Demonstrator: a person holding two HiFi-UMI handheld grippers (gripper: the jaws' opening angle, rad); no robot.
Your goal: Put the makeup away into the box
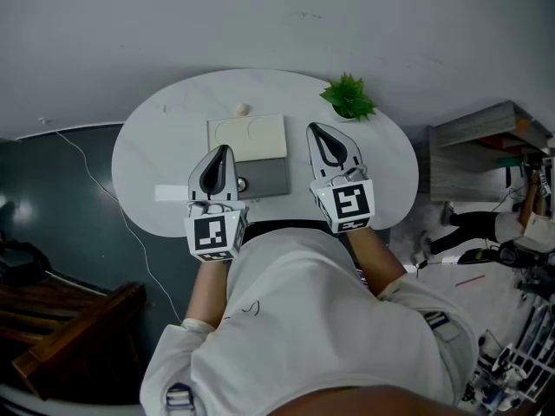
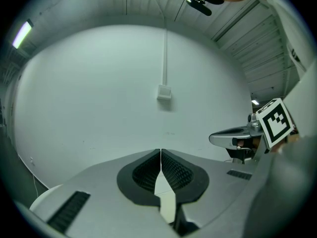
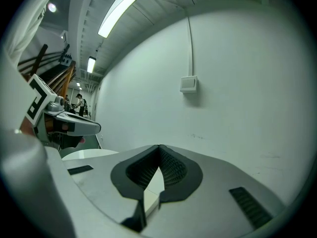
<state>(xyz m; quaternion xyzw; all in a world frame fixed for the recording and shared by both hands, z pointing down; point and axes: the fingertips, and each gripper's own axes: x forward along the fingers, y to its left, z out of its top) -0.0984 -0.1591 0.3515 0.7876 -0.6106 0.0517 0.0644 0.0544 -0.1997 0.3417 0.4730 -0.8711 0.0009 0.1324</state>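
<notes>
1. The left tongs point(image 1: 227, 149) are held over the near left part of the table, the jaws together along their tips with nothing between them; the left gripper view point(image 2: 160, 150) shows the ribbed pads meeting. The tongs point level toward a white wall.
2. The right tongs point(image 1: 313, 127) are held just beside the box's right edge, reaching a little farther than the left pair. The right gripper view point(image 3: 158, 147) shows the jaws closed and empty.
3. A thin cable point(image 1: 95, 180) runs over the dark floor at the left, beside the table.
4. A white strip point(image 1: 170, 193) lies flat on the white oval table point(image 1: 147, 150), to the left of the left tongs.
5. The box point(image 1: 264, 178) sits in the middle of the table between the two tongs, with a cream part farther away and a grey part nearer the person.
6. A small shiny round piece point(image 1: 241, 184) sits at the left edge of the grey part, just beside the left tongs. Whether it lies in the box or on it I cannot tell.
7. A small pale round piece point(image 1: 242, 108) lies on the table just past the box's far edge, outside the box.
8. A green plant point(image 1: 349, 98) stands at the far right of the table, beyond the right tongs.
9. A grey shelf point(image 1: 477, 150) stands off the table at the right.
</notes>
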